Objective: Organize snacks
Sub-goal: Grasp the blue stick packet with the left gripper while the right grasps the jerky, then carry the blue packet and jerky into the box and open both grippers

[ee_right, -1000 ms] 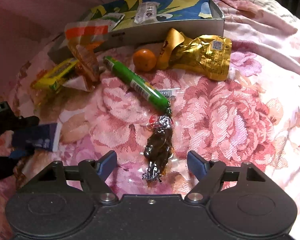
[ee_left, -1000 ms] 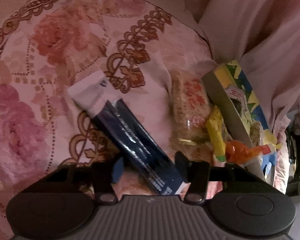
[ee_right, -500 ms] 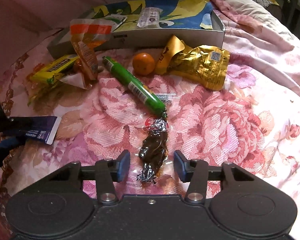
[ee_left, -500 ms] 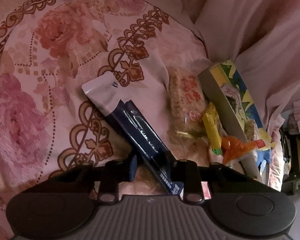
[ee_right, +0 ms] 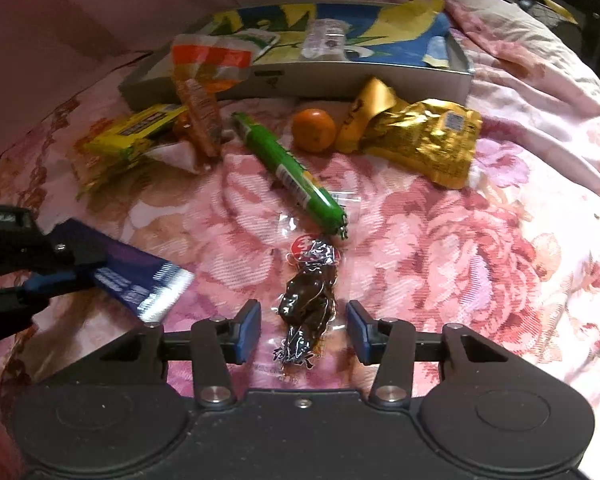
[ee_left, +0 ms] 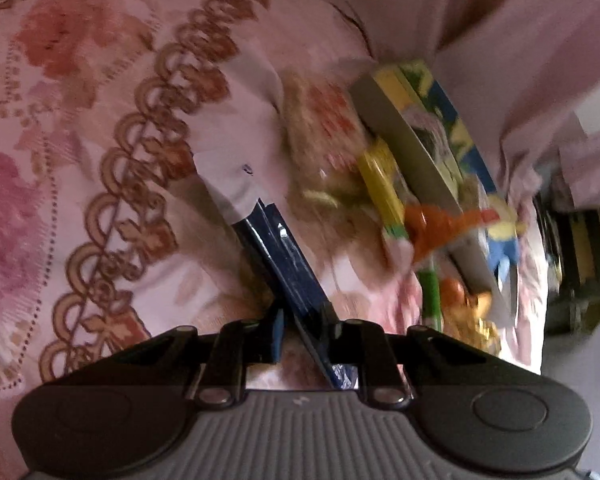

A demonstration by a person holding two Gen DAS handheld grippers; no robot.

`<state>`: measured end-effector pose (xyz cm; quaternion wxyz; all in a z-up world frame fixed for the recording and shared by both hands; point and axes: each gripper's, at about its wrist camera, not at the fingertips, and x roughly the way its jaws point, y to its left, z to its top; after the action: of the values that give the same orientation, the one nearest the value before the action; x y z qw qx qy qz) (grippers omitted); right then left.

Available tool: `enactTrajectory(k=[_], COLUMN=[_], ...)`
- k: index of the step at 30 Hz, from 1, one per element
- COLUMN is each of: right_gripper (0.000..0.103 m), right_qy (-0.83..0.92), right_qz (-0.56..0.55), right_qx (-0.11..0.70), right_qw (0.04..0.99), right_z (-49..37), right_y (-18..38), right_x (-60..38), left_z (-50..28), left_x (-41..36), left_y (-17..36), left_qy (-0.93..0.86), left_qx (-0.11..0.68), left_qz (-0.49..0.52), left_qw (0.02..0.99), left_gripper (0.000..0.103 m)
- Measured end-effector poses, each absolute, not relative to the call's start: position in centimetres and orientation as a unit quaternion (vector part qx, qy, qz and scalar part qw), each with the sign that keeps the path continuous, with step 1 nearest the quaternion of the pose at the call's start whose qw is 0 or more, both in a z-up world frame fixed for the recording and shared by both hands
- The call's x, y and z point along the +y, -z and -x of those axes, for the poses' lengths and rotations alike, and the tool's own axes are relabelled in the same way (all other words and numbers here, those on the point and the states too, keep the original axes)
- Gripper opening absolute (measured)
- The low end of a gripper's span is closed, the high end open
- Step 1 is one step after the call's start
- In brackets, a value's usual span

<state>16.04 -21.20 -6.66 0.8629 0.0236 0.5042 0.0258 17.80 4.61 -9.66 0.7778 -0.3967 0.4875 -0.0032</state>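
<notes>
In the right wrist view, bare floral bedspread [ee_right: 480, 264] lies open on the right, from the near edge up to the gold pouch [ee_right: 424, 140]. Straight ahead the dark snack packet [ee_right: 308, 300] and, beyond it, the green sausage [ee_right: 292, 172] bar the middle. The far side is walled by the shallow box [ee_right: 340, 74], with the orange [ee_right: 314, 130], yellow bar [ee_right: 136, 132] and orange-topped packet [ee_right: 200, 80] crowded before it. On the left, the left gripper [ee_right: 56, 268] and its blue packet [ee_right: 140, 284] block the way.

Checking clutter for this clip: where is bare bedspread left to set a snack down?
Free: the floral bedspread right of the dark vacuum-packed snack, below the gold foil pouch. Crowded: along the printed cardboard tray, where the green sausage stick, small orange and yellow packet cluster.
</notes>
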Motion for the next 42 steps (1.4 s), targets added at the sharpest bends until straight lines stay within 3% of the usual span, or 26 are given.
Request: enactTrajectory(k=[12,24,28,42], right_gripper=[0.049,0.05,0.049,0.048], right_qy=[-0.082,-0.065,-0.066,-0.086], right_qz=[0.011,-0.009,0.011,-0.099], right_qx=[0.519,0.517,0.512,0.496], right_qw=[0.851,0.853,0.857,0.858], right_z=[-13.5,-14.6,-14.1,-12.8], right_y=[5.9,7.1,6.7,4.1], right_x=[-19.8,-19.9,-19.2,-21.0], left_z=[-16.5,-16.9,-16.8,-15.9], left_x=[3.9,3.9,3.5,4.0], left_y=[8.5,9.5,8.7,6.7], left_qy=[0.053,0.05,0.058,0.078], left_qx=[0.528,0.538,0.524,0.491], left_qz=[0.325,0.35,0.338,0.354], left_qw=[0.783,0.765,0.78,0.792], left_gripper=[0.019,0.02,0.016,0.012])
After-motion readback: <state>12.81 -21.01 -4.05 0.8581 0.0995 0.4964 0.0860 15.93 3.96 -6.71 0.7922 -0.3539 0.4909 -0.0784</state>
